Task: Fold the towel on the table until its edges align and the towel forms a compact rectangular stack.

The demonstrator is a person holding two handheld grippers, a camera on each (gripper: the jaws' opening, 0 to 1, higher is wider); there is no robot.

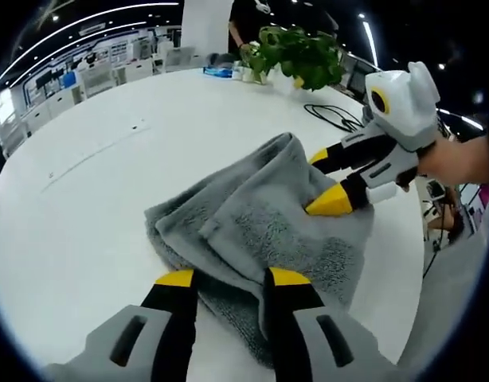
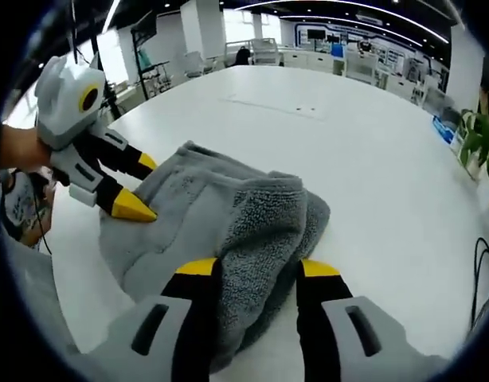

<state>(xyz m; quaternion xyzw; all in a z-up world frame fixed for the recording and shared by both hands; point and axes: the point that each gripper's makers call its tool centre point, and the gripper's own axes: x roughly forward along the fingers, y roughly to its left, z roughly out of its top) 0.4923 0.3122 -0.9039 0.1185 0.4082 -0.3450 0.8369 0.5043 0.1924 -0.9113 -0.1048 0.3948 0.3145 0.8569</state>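
Left gripper (image 1: 227, 277): jaws apart, straddling grey towel (image 1: 260, 223) fold. Right gripper (image 2: 256, 267): likewise. Advice: clamp matching edges, lift evenly, align corners on desk (image 1: 109, 175).

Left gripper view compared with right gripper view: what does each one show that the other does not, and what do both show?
The left gripper view has a black cable lying on the table near the plant, and a blue object beside the plant's pot.

The right gripper view has a row of white desks beyond the table's far edge.

Both share the grey towel bunched on the white table, a leafy plant, and the other gripper's yellow-tipped jaws at the towel.
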